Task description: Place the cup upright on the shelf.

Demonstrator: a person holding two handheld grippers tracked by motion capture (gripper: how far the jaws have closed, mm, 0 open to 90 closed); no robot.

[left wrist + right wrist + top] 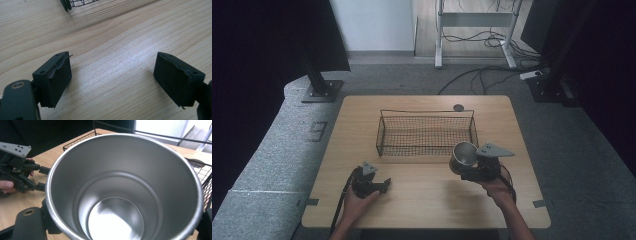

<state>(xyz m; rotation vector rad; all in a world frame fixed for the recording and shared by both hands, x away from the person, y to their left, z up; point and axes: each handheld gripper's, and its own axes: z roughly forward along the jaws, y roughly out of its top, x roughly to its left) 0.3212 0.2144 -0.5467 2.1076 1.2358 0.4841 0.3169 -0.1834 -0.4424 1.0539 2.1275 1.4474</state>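
Note:
A shiny metal cup [463, 156] is held off the table in my right gripper [467, 167], just in front of the right end of the black wire basket [427, 131]. In the right gripper view the cup [125, 192] is empty and its mouth faces the camera, with the jaws closed on its sides. My left gripper [384, 184] rests low over the table at the front left, pointing right. Its jaws stand wide apart in the left gripper view, fingertips [56, 77] over bare wood, nothing between them.
The wooden table [362, 115] carries the empty basket at its middle back and a small dark round disc [458, 107] behind it. The basket's corner [75, 3] lies ahead of the left gripper. Cables and stand bases lie on the floor beyond.

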